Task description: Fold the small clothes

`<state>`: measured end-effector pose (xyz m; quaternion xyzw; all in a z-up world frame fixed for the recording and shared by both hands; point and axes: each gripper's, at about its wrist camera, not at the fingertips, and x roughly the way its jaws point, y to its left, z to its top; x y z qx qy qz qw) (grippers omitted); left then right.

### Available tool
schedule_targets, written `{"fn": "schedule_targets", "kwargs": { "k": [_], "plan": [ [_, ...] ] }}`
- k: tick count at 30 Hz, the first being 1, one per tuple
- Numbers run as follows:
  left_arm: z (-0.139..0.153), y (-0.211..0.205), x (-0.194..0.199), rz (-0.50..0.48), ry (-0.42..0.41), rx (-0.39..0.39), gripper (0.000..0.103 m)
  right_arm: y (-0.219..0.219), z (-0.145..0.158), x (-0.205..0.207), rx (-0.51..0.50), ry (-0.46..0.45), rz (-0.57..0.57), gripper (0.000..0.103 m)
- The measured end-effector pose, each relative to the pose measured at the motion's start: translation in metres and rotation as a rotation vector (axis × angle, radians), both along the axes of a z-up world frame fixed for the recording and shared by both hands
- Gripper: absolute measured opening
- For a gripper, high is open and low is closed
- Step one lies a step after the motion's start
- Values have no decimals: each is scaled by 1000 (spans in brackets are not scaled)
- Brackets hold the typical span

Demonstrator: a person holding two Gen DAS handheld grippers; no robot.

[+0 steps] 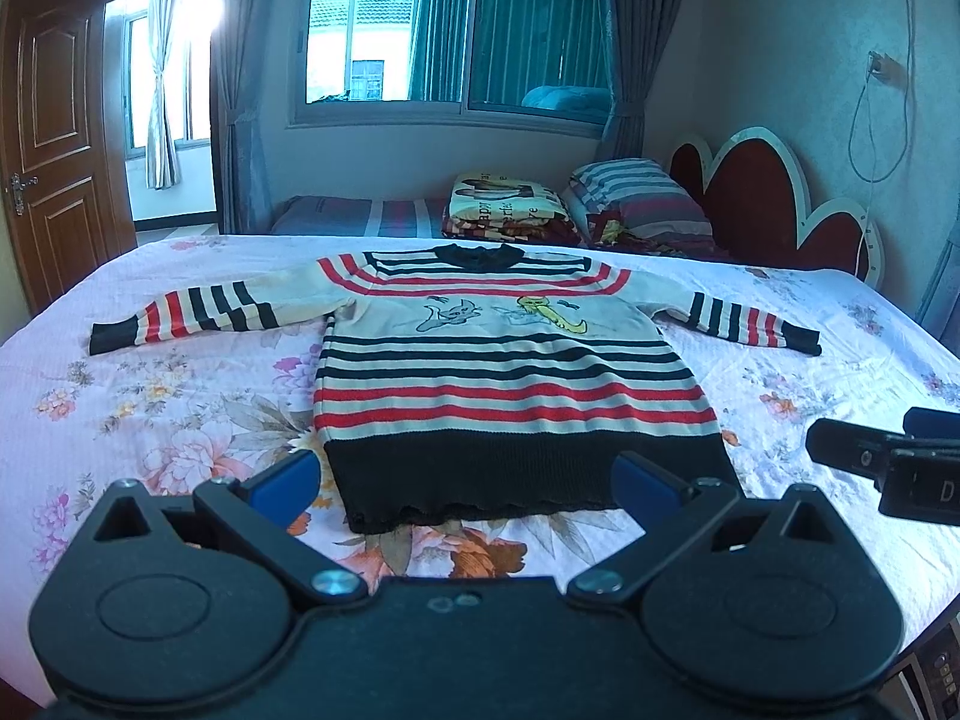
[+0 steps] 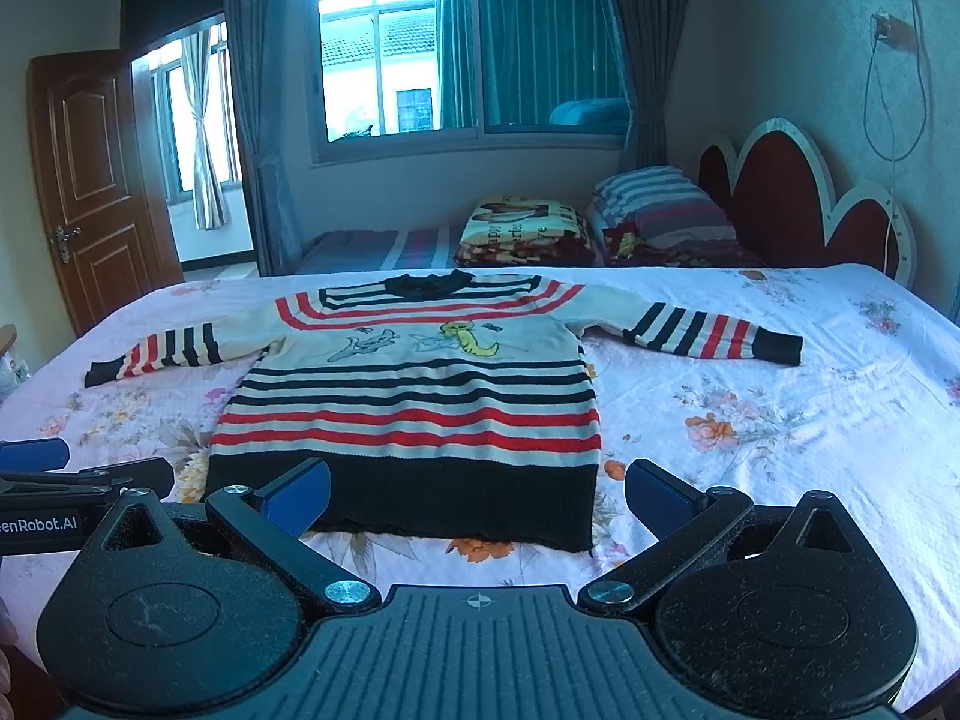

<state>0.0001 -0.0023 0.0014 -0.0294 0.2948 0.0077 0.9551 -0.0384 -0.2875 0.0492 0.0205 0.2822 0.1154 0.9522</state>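
both wrist cams low, near bed (image 1: 180,408), facing sweater (image 1: 504,372)

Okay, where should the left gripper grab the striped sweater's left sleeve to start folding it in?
Judging by its pose, take the left sleeve at its black cuff. It lies flat and stretched outward from the striped sweater, so the open left gripper would best come from the outer end, pinching the free edge off the bedsheet.

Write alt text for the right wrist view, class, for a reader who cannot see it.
A small striped sweater lies flat, sleeves spread, on a floral bedsheet. The right gripper hovers at its black hem, jaws open; the left gripper shows at the left edge.
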Motion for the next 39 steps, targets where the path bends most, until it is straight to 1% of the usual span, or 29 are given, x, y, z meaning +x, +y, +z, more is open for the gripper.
{"fn": "schedule_targets", "kwargs": {
  "k": [13,39],
  "plan": [
    [3,-2,0,-13,-3,4,102,3,2,1,-7,-7,9,103],
    [1,-3,0,-10,-3,9,102,2,0,1,-6,-4,12,103]
  ]
}}
